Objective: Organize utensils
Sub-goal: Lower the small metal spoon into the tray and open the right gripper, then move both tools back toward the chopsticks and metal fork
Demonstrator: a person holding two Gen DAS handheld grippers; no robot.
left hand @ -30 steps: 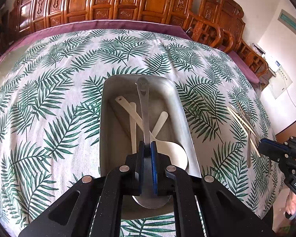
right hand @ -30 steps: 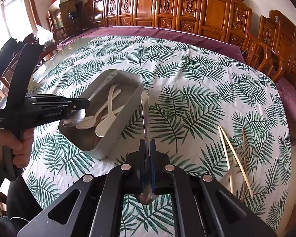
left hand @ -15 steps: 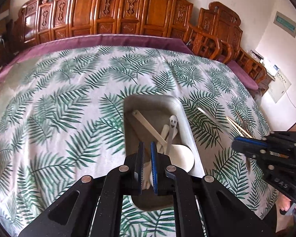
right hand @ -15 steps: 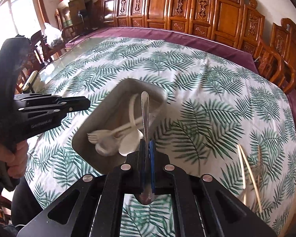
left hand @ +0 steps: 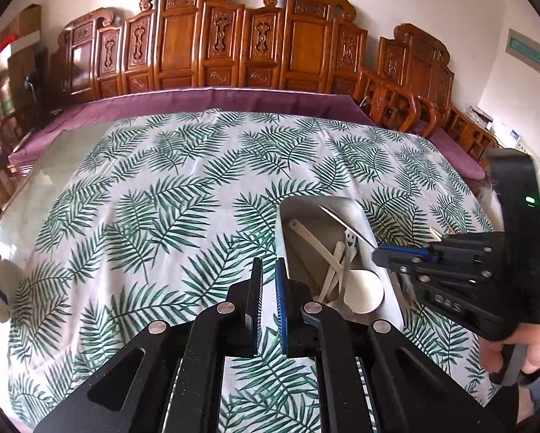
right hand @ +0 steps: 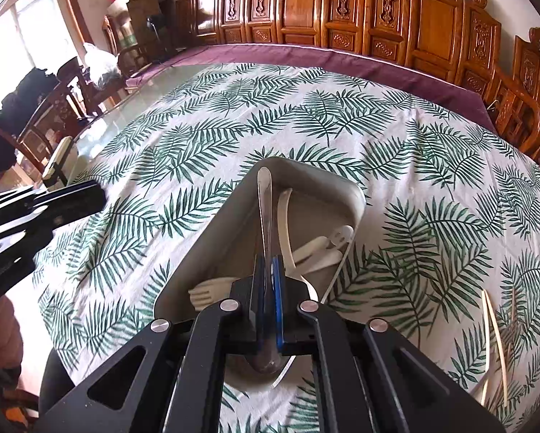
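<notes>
A grey metal tray (right hand: 215,238) sits on the leaf-print cloth and holds white plastic spoons (left hand: 363,290), a white fork (right hand: 206,294) and a metal spoon with a smiley handle end (left hand: 349,241). My right gripper (right hand: 268,263) is shut on another metal spoon (right hand: 264,198), whose handle points out over the tray while its bowl lies behind the fingers. In the left wrist view the right gripper (left hand: 378,254) hovers at the tray's right rim (left hand: 298,205). My left gripper (left hand: 268,263) is shut with nothing in it, just left of the tray.
Pale chopsticks (right hand: 493,332) lie on the cloth to the right of the tray. Carved wooden chairs (left hand: 215,54) line the far side of the table. My left gripper (right hand: 89,198) shows at the left edge of the right wrist view.
My left gripper let go of its metal spoon into the tray, then drew back up and to the left. My right gripper carried its spoon left until it hangs over the tray.
</notes>
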